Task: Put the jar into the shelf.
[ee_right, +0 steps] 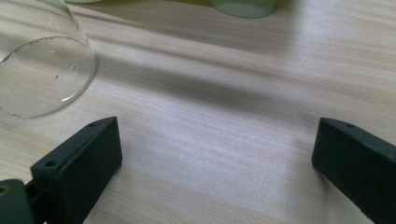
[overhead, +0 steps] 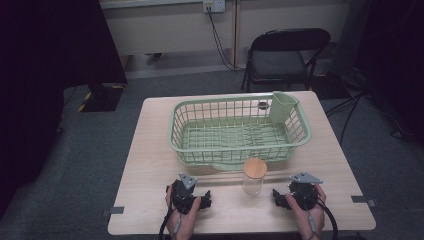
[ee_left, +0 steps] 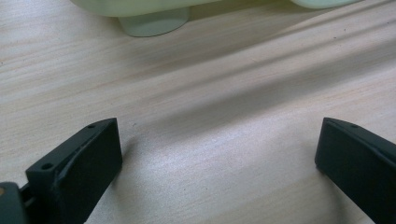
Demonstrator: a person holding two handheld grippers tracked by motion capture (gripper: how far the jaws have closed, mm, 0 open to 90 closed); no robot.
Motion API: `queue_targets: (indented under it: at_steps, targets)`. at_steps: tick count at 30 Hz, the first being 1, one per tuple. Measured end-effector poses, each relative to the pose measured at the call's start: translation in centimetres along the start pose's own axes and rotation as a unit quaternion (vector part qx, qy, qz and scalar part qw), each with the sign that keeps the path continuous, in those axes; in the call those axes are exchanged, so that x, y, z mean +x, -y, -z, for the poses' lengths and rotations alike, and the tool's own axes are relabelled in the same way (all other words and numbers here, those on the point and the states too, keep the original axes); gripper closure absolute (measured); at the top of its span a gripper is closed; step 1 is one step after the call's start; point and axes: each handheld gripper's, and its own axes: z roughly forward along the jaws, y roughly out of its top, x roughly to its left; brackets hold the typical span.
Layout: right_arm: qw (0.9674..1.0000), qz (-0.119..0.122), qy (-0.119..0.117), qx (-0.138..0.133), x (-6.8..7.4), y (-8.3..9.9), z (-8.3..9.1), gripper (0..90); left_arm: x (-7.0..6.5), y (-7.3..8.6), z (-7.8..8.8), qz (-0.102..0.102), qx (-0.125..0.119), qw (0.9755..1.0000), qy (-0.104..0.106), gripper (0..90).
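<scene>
A clear glass jar (overhead: 253, 182) with a round wooden lid (overhead: 255, 167) stands upright near the table's front, between my two grippers. My left gripper (overhead: 192, 196) rests low on the wood to the jar's left. In the left gripper view my left gripper (ee_left: 217, 158) is open, its black jaws wide apart over bare wood. My right gripper (overhead: 287, 196) sits to the jar's right. The right gripper view has my right gripper (ee_right: 217, 158) open with nothing between its jaws, and the jar's glass base (ee_right: 42, 74) lies ahead at the left, apart from them.
A pale green plastic basket (overhead: 240, 150) stands behind the jar, with a green cup insert (overhead: 284, 106) at its back right corner. Its feet (ee_left: 154, 23) (ee_right: 243, 7) lie ahead of both grippers. A black folding chair (overhead: 280, 55) stands beyond the table (overhead: 150, 150).
</scene>
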Motion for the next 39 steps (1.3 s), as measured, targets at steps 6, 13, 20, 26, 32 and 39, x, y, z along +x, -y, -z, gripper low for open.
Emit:
queue_targets:
  at_steps: [6,13,20,26,32,39]
  targets:
    - [1.0,-0.004,-0.003,-0.004,-0.1,0.1,0.1,2.2,0.0,0.0,0.0,0.0,0.0,1.0,0.0,0.4]
    - [0.9995,-0.01,-0.018,-0.026,0.0,0.0,0.7,2.5,0.0,0.0,0.0,0.0,0.0,1.0,0.0,0.4]
    - [0.9983,-0.004,-0.037,-0.045,0.2,-0.2,1.4,2.0,0.0,0.0,0.0,0.0,0.0,1.0,0.0,0.4]
    - [0.9975,0.0,-0.047,-0.052,0.4,-0.3,1.8,1.8,0.0,0.0,0.0,0.0,0.0,1.0,0.0,0.4]
    - [0.9968,0.004,-0.05,-0.062,0.6,-0.7,2.4,1.8,0.0,0.0,0.0,0.0,0.0,1.0,0.0,0.4]
    - [0.9953,0.009,-0.061,-0.075,1.0,-1.0,3.1,1.7,0.0,0.0,0.0,0.0,0.0,1.0,0.0,0.4]
